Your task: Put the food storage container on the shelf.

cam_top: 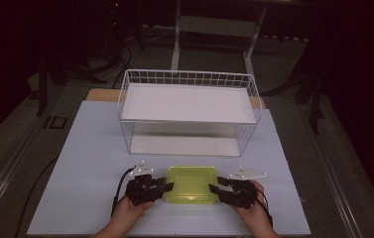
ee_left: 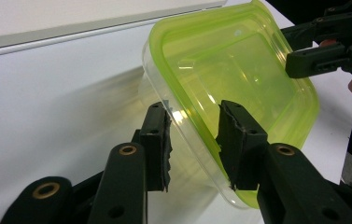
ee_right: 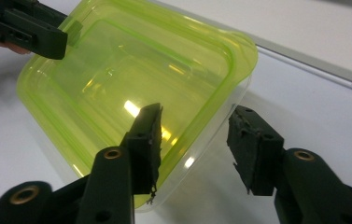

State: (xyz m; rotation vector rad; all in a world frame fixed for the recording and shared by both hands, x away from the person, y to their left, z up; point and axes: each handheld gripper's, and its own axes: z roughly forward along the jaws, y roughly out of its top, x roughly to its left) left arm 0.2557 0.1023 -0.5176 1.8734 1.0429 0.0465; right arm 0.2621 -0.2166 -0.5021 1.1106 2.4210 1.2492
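It looked like a dim lab. A pale flat tabletop [cam_top: 90,163] sat mid-frame, bearing a white wire-mesh shelf rack [cam_top: 188,111]. Black cables [cam_top: 120,57] and metal stand legs [cam_top: 175,47] crossed the upper frame's floor.

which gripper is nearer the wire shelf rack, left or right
Roughly level, no clear winner. The left gripper is at the green lidded container's left edge, the right gripper at its right edge, both in front of the wire shelf rack.

We see the table [cam_top: 95,148] lit from above, its surroundings dark; glare spots shine on the green lid [ee_right: 131,79], near jaws slightly soft.
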